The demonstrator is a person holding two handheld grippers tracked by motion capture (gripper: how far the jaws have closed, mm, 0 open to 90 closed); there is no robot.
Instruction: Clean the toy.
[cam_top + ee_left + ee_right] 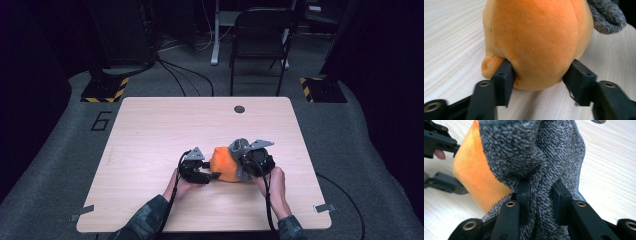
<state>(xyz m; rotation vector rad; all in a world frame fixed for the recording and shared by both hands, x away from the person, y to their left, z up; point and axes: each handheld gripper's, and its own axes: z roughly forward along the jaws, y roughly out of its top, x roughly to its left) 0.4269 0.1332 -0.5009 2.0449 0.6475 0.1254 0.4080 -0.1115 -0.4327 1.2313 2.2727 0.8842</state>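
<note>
While held between both grippers, sits on the desk (150,125) near the middle of its near edge: orange plush toy (223,164), partly wrapped in a grey fuzzy sock (239,146) on its right side. Left gripper (206,170) level with the desk, reaching in from the left, gripped by a hand (180,185) in a camouflage sleeve (145,220). In the left gripper view, jaws spread around the rounded orange body (536,42), both pads touching the plush at its lower sides, a small orange nub (487,66) poking out just beside the left pad; whether pressing or merely resting against it, cannot tell for sure, though contact on both sides plain. Grey sock (607,17) peeking at the upper right corner of that view. Right gripper (246,167) on the toy's right side, held by the other hand (272,182). In the right gripper view, jaws pinched together on a bunched fold of the grey sock (539,170), fabric squeezed between the pads, orange plush (476,172) showing to the left beneath the sock, with the left gripper's black jaws (441,162) and a fingertip (439,153) beyond it. Bare pale wood all round.
</note>
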